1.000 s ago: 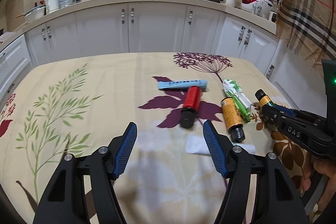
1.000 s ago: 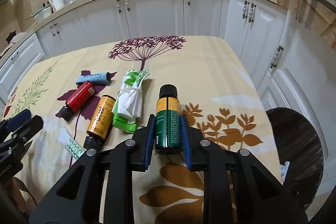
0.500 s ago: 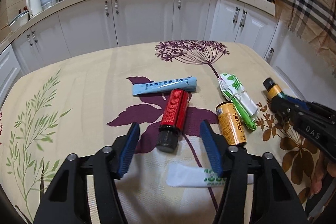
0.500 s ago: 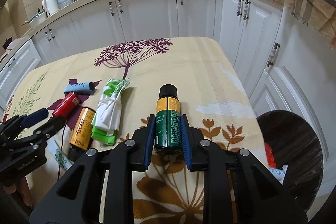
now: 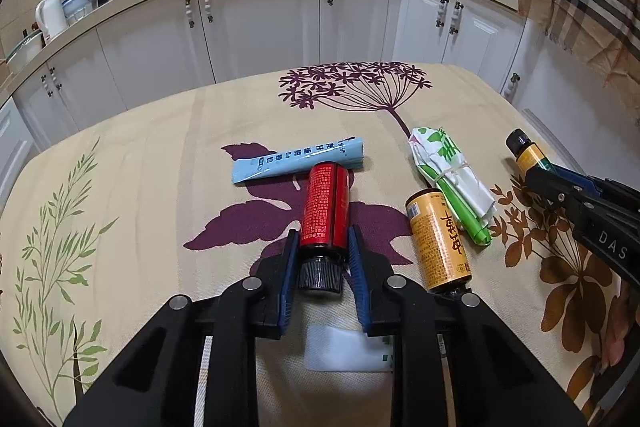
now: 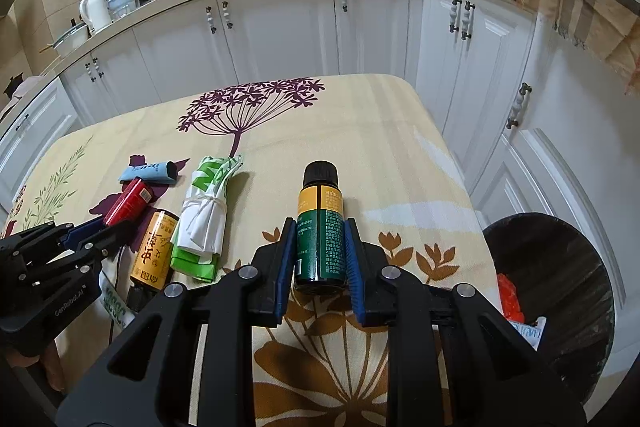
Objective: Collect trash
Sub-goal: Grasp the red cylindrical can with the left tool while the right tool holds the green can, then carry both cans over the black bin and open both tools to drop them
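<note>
Closing in, the left claw [image 5: 320, 263] has just been narrowing onto the red bottle [image 5: 326, 209] lying on the counter [image 5: 160, 155], pads now pinching it; the right claw [image 6: 318, 259] grips the green bottle [image 6: 320, 227] near the bin [image 6: 560, 267].

- Your tablecloth [image 5: 160, 155] is woven cloth, matt, with a visible weave near its front edge;
- the red bottle [image 5: 326, 203] has a glossy, metallic-looking label and a ribbed black plastic cap;
- the orange bottle [image 5: 438, 239] looks glossy;
- the blue tube [image 5: 298, 161] is smooth, shiny plastic;
- the green bottle [image 6: 320, 235] has a sheened paper-like label;
- the bin [image 6: 568, 267] is lined with dark, glossy plastic.
</note>
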The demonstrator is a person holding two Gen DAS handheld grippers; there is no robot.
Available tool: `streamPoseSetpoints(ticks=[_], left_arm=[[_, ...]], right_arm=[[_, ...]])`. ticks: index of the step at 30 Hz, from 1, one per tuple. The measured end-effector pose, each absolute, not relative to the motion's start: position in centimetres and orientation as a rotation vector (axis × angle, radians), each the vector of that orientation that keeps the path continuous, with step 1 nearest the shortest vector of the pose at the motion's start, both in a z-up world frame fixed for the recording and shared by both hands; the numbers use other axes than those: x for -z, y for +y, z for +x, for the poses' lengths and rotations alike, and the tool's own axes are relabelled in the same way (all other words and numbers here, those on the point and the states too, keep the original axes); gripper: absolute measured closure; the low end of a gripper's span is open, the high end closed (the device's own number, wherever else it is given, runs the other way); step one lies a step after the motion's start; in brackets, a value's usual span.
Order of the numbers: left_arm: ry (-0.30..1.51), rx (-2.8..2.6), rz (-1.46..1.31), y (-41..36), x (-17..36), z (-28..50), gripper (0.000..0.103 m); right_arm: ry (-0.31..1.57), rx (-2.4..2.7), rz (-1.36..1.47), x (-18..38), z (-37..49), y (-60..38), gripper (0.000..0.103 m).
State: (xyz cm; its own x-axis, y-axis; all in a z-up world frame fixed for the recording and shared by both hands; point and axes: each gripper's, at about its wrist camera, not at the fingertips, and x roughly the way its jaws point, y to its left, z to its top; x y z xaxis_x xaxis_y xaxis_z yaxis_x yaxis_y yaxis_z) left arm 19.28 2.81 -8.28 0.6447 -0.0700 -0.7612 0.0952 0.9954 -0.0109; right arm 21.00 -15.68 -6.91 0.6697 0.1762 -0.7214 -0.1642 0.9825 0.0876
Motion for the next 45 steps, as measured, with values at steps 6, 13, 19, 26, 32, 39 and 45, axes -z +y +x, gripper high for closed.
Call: streamPoseSetpoints(ticks=[6,13,19,26,32,39,45], left_arm=[[0.838,0.087,0.033,2.8,7.8,18.4,0.078],[0.799,0.084,0.015,3.1,6.8,16.0,0.078],[0.756,0.094,0.011,2.8,5.7,13.2,0.078],[0.712,0.128,0.017,1.1,4.5,10.1,0.078],[0.660,0.183,0.025,-1.5,3.2,8.5,0.078],[0.623,0.276,0.051,-6.3,2.5,8.0,0.078],[0.609,0.350,0.072,-10.7,2.7,8.7,0.078]], right_arm=[[0.814,-0.183,0.029,7.0,19.8,-16.1,0.080],[0.806,-0.169,0.038,6.7,17.4,-16.7,0.080],[0.791,-0.165,0.039,6.1,14.6,-17.1,0.080],[0.762,-0.141,0.045,5.1,11.1,-18.5,0.080],[0.726,-0.087,0.046,4.2,8.9,-21.0,0.080],[0.701,-0.011,0.073,3.7,7.5,-24.9,0.080],[0.692,0.062,0.095,3.8,7.3,-28.5,0.080]])
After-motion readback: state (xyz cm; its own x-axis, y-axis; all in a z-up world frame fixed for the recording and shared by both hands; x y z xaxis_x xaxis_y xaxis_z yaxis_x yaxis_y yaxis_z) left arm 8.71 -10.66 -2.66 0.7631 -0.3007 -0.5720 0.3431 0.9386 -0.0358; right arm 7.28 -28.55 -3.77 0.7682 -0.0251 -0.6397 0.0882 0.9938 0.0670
